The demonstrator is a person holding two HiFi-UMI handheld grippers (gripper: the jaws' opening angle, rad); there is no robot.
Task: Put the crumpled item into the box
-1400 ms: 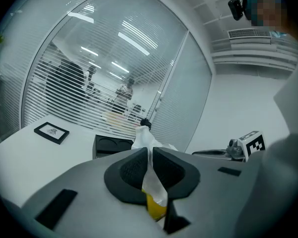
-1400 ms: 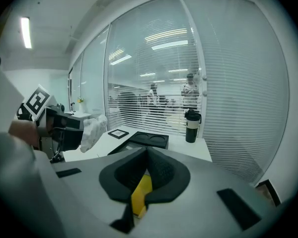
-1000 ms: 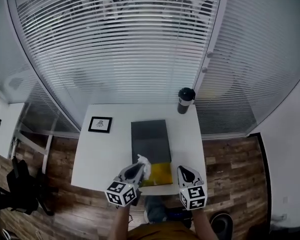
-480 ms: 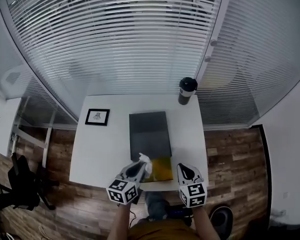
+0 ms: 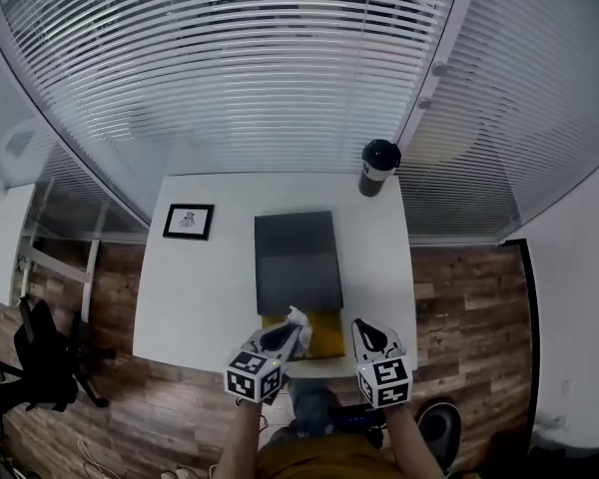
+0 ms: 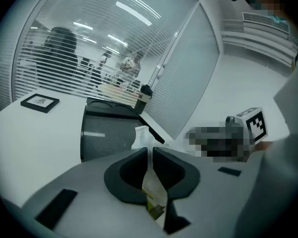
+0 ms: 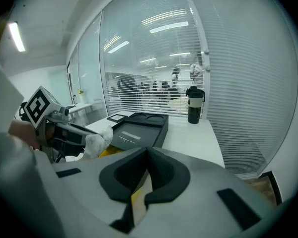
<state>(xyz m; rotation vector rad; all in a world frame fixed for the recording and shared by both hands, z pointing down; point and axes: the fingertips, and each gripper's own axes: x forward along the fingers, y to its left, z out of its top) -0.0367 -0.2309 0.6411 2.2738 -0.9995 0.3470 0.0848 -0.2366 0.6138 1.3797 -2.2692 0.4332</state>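
Note:
The crumpled white item (image 5: pixel 298 317) sticks out of my left gripper (image 5: pixel 290 331), which is shut on it at the near edge of the white table (image 5: pixel 200 287). In the left gripper view the jaws (image 6: pixel 150 150) pinch its thin lower part, and its crumpled top (image 6: pixel 140 136) rises past the tips. It hangs over a yellow piece (image 5: pixel 321 335) at the near end of the dark flat box (image 5: pixel 296 259). My right gripper (image 5: pixel 360 329) is just right of that yellow piece. Its jaws (image 7: pixel 147 149) are shut with nothing in them. From there I see the left gripper (image 7: pixel 64 133) holding the item (image 7: pixel 98 140).
A black cup with a lid (image 5: pixel 378 163) stands at the table's far right corner. A small framed picture (image 5: pixel 188 221) lies at the far left. Glass walls with blinds rise behind the table, and wooden floor runs on both sides.
The whole scene has slid up and a little to the right in the head view. Both grippers keep their places by the near edge, the left one still shut on the crumpled item.

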